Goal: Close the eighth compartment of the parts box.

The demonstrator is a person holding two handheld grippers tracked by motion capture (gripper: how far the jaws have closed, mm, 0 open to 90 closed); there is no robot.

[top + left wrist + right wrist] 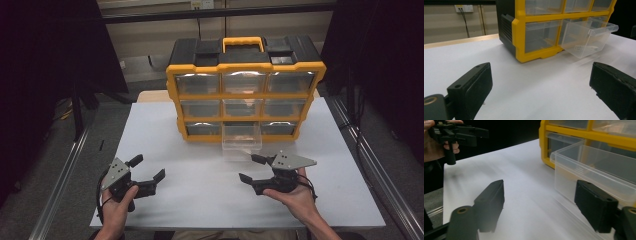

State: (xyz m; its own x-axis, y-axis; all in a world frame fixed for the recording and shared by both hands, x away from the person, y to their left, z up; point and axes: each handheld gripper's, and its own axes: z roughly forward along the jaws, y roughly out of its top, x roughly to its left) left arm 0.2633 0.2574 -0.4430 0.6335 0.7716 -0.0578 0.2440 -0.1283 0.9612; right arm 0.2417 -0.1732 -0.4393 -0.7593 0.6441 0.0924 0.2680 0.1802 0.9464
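Organizer with bottom-middle drawer pulled out.
Left gripper and right gripper: jaws wide, empty, near the drawer.

A lab: white table framed by aluminium rails.

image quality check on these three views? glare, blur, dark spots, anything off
High view: dim overall, dark at both sides, soft glare on the top-row fronts of the drawer cabinet. Left gripper view: cabinet and pulled-out clear drawer fairly sharp, the left gripper jaws up close soft. Right gripper view: white table smeared with motion blur, the right gripper jaws blurred, black background.
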